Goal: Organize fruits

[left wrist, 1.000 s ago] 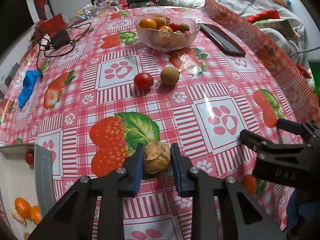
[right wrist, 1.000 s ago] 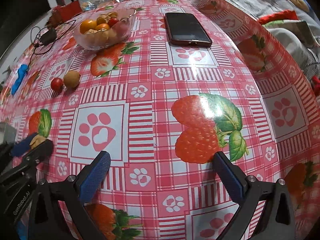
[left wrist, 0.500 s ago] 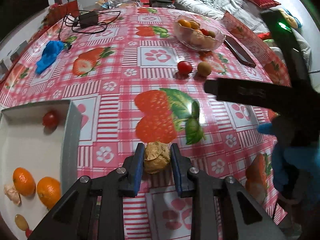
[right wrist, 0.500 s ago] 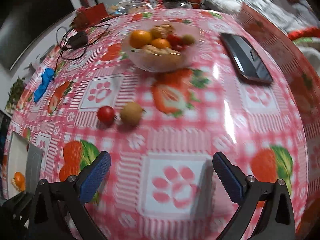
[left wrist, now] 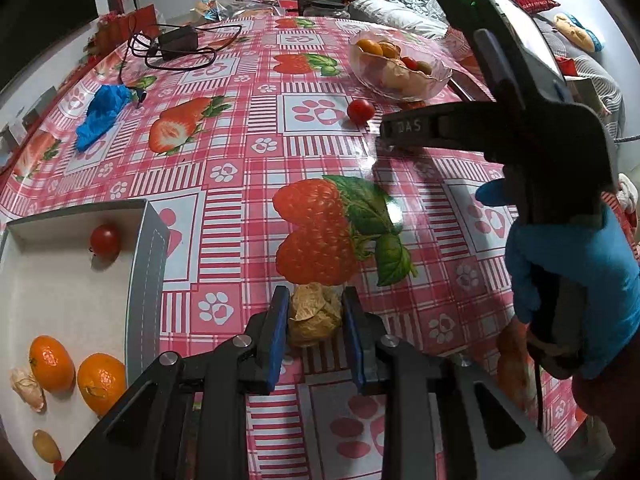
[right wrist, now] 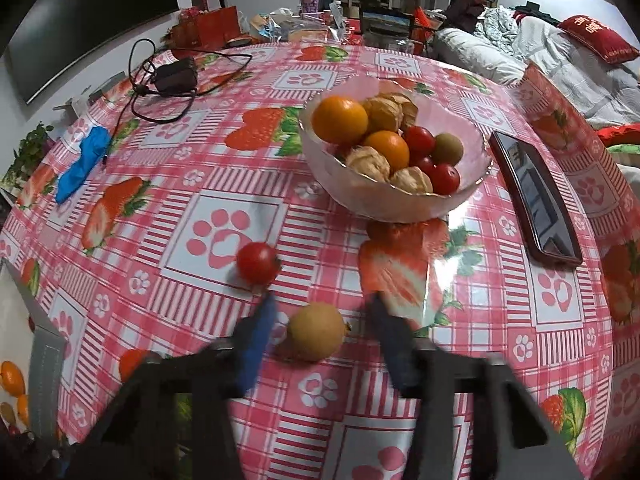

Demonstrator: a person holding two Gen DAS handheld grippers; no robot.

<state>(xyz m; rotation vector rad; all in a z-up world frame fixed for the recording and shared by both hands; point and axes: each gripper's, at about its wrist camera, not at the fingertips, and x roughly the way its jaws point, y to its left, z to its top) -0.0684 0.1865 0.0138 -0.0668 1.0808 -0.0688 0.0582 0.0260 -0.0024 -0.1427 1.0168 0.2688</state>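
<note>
My left gripper (left wrist: 315,296) is shut on a papery, husked fruit (left wrist: 314,322), held just above the cloth to the right of the white tray (left wrist: 146,272). The tray holds a cherry tomato (left wrist: 105,240), two oranges (left wrist: 52,362) and small pieces. My right gripper (right wrist: 320,308) straddles a round yellow-brown fruit (right wrist: 316,332) on the table. Its jaws are closing, with gaps still showing on both sides of the fruit. A cherry tomato (right wrist: 258,262) lies just beyond the left finger. The glass bowl (right wrist: 400,204) behind holds oranges, husked fruits and tomatoes.
A dark phone (right wrist: 536,196) lies right of the bowl. A blue cloth (right wrist: 82,164) and a charger with its cable (right wrist: 176,76) sit at the far left. A blue-gloved hand (left wrist: 580,280) holds the right gripper. A sofa with bedding stands beyond the table.
The right gripper has travelled to the yellow-brown fruit and its wide jaws have narrowed around it. The left gripper carried the husked fruit towards the tray, then stayed still.
</note>
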